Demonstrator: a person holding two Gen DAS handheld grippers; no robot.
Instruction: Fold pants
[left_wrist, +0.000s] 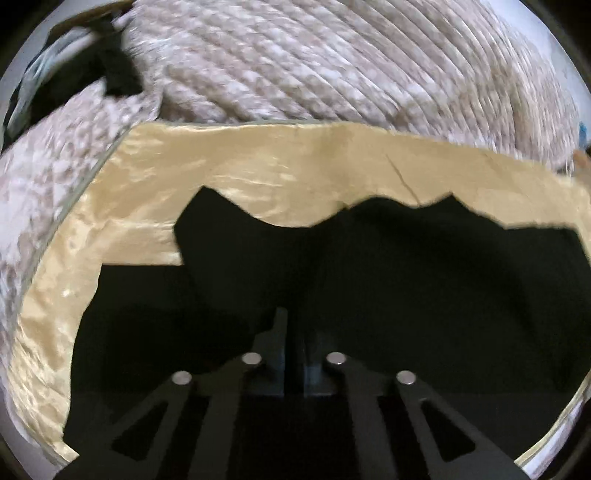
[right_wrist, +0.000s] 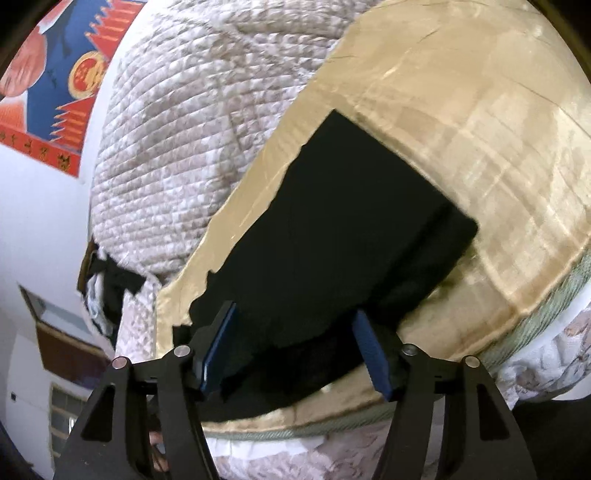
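On the bed, black pants (right_wrist: 332, 236) lie across a shiny tan mat (right_wrist: 461, 147), which itself rests on a quilted beige-and-white bedspread (right_wrist: 177, 147). From the right wrist view the garment appears as a long dark slab running away from the camera toward a squared far end, its near portion bunched and sitting between the fingers. From the left wrist view the pants (left_wrist: 369, 277) fill the lower half of the frame, with an uneven upper outline against the mat (left_wrist: 258, 166) and the bedspread (left_wrist: 332, 55) beyond.

Right gripper (right_wrist: 295, 347): jaws stand wide apart, blue pads on both fingers visible. Dark cloth lies in the gap between them, but the pads are not pressed onto it; nothing is held.

Left gripper (left_wrist: 293, 332): fingers are drawn close together, leaving only a narrow slit. Black fabric surrounds the tips, and black on black prevents confirming whether cloth is pinched there; I cannot tell.

Periphery, right wrist view: a white wall carries a red-and-blue poster (right_wrist: 62, 74) at upper left. A dark item (right_wrist: 114, 284) sits at the bedspread's edge.
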